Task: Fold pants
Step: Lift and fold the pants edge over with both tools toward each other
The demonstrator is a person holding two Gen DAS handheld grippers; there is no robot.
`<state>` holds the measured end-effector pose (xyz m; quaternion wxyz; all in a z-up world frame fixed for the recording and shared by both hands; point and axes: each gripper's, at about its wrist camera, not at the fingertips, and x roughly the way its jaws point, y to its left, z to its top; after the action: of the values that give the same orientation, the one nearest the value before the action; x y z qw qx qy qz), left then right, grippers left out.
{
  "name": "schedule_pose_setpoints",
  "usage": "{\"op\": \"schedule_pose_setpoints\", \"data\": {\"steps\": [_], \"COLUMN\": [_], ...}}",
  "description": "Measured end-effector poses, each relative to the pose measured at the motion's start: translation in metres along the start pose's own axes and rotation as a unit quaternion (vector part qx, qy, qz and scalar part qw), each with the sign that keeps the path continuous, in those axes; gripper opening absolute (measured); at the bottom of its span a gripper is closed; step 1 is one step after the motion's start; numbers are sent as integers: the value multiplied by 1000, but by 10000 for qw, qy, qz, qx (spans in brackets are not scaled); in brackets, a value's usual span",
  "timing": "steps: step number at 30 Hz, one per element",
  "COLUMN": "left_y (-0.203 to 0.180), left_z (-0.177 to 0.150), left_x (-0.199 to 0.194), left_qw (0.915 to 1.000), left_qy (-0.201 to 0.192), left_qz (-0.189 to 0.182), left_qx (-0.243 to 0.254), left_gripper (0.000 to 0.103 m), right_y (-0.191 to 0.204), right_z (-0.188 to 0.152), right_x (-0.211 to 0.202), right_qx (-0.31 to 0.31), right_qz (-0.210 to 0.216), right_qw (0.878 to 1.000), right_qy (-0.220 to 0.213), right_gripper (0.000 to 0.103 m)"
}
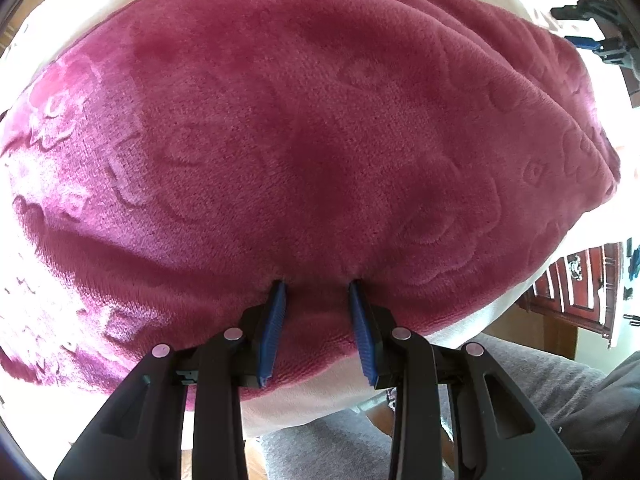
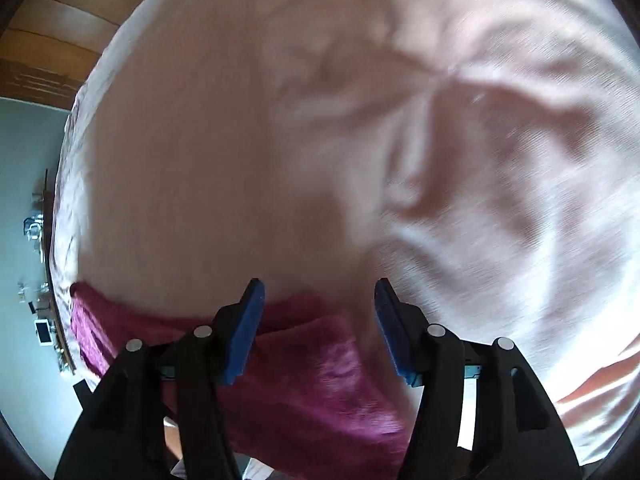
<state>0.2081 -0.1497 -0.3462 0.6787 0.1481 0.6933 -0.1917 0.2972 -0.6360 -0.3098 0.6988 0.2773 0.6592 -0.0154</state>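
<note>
The pants (image 1: pixel 304 152) are magenta plush fabric with an embossed pattern, spread on a pale sheet and filling the left wrist view. My left gripper (image 1: pixel 318 282) is open, its blue fingertips pressed into the fabric near the front edge with plush between them. My right gripper (image 2: pixel 318 282) is open and empty above the sheet; a folded end of the pants (image 2: pixel 312 376) lies below and between its fingers. The right wrist view is blurred. The right gripper also shows in the left wrist view (image 1: pixel 596 28) at the far right.
The pale pink sheet (image 2: pixel 248 128) is wrinkled on the right. Grey trousers of the person (image 1: pixel 500 376) are at the bed's near edge. A dark red wooden cabinet (image 1: pixel 576 292) stands to the right. A wooden headboard (image 2: pixel 60 32) is at upper left.
</note>
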Motion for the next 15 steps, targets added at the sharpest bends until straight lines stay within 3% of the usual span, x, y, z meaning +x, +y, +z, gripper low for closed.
{"op": "schedule_pose_setpoints", "data": {"steps": [4,6,8,11,15], "left_y": [0,1,0,-1,-4], "left_z": [1,0,0,-1,-4], "left_x": [-3,-5,-5,-5,-4], "left_qw": [10000,10000,10000,10000,9999], "left_qy": [-8,-22,-31,-43,-56], "left_qz": [35,52,71,85,92], "left_qx": [25,22,24,7,-9], "left_gripper": [33,33,33,33,33], "right_y": [23,29,32,45,55], "right_z": [-9,-12,-8,-8,-10], "right_x": [24,34,38,43,37], "right_qx": [-247,-345,-367,-492,-631], "right_qz": [-184,-270,-353,-440,-772], "right_qw": [9993,9987,9982,9974,9950], "right_qy": [205,273,312,271,50], "right_gripper": [58,52,34,15,12]}}
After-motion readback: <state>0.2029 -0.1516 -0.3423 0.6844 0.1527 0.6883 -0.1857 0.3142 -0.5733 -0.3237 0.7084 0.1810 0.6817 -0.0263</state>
